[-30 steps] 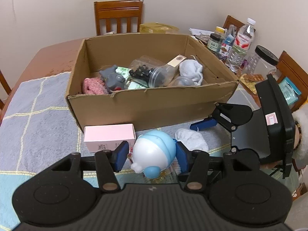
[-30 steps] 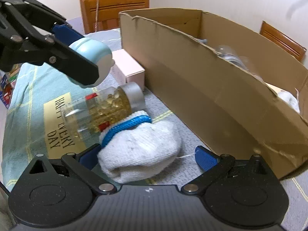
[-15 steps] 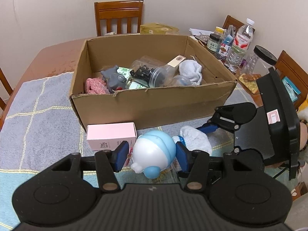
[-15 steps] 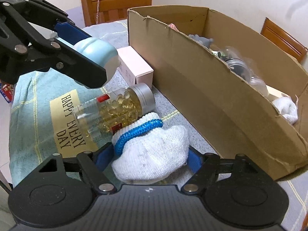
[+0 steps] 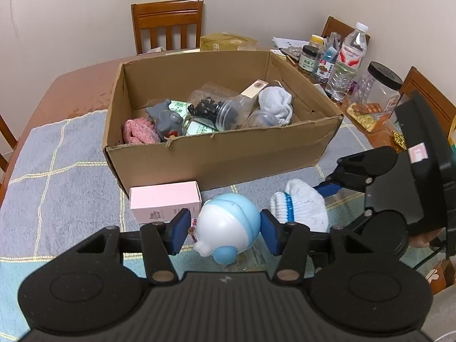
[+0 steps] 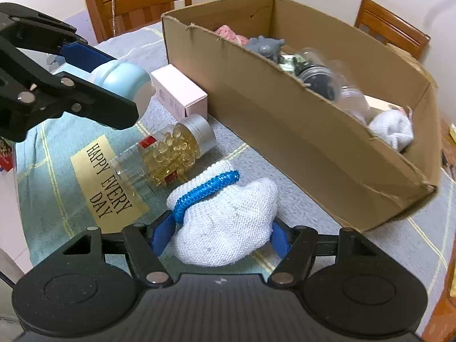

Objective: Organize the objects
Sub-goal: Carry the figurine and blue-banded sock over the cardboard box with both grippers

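Note:
My left gripper [image 5: 225, 232] is shut on a round blue-and-white toy [image 5: 228, 225], held just above the table in front of the cardboard box [image 5: 222, 156]. In the right wrist view the same toy [image 6: 122, 81] shows at the upper left between the left gripper's fingers. My right gripper [image 6: 219, 235] is shut on a rolled white sock with a blue band [image 6: 225, 216], lifted a little off the cloth beside the box [image 6: 285, 131]. The sock [image 5: 299, 205] also appears to the toy's right in the left wrist view. The box holds several items.
A pink carton [image 5: 165, 203] and a clear bottle of yellow capsules [image 6: 168, 151] lie on the cloth by the box's near wall. Bottles and jars [image 5: 347, 62] crowd the table's right side. Wooden chairs [image 5: 168, 22] stand around the table.
My right gripper closed on the white sock and rose slightly with it, rolling a little. The left gripper kept still with the toy in it.

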`<action>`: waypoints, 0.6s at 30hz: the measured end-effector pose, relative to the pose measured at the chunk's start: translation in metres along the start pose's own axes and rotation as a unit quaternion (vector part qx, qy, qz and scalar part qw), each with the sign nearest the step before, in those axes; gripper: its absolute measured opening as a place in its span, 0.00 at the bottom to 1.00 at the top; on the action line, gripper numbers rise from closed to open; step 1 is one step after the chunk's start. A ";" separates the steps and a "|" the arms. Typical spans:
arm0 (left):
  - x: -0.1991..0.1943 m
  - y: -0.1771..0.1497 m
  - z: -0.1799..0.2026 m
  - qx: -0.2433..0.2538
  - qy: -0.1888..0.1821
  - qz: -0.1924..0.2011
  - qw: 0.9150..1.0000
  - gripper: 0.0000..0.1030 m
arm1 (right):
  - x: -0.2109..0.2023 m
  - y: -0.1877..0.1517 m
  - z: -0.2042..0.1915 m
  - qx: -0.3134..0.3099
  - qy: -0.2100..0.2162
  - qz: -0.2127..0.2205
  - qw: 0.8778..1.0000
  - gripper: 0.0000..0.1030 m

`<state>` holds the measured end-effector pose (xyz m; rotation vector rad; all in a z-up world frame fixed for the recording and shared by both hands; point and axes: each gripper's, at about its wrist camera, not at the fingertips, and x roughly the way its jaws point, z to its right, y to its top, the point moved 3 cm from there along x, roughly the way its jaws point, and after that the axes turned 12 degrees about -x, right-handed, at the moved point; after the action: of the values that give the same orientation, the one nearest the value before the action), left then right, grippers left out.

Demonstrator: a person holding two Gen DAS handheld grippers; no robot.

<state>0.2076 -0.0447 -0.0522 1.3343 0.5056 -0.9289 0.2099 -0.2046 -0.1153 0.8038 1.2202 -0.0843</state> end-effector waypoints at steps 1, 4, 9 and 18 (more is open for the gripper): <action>0.000 0.001 0.000 0.001 -0.001 0.000 1.000 0.51 | -0.003 0.001 -0.002 0.004 -0.002 0.000 1.000 0.71; -0.002 0.005 0.001 0.004 -0.003 0.000 1.000 0.51 | -0.004 0.009 0.006 0.018 -0.005 -0.001 1.000 0.71; -0.006 0.015 0.002 0.008 -0.006 -0.002 1.000 0.51 | -0.019 0.018 0.010 0.041 -0.007 -0.002 0.999 0.71; -0.011 0.054 0.003 0.016 -0.003 0.023 1.000 0.51 | -0.069 0.038 0.028 0.051 -0.039 0.026 0.998 0.71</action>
<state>0.2442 -0.0467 -0.0110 1.3661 0.4545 -0.9057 0.2240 -0.2174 -0.0341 0.9123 1.1280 -0.1349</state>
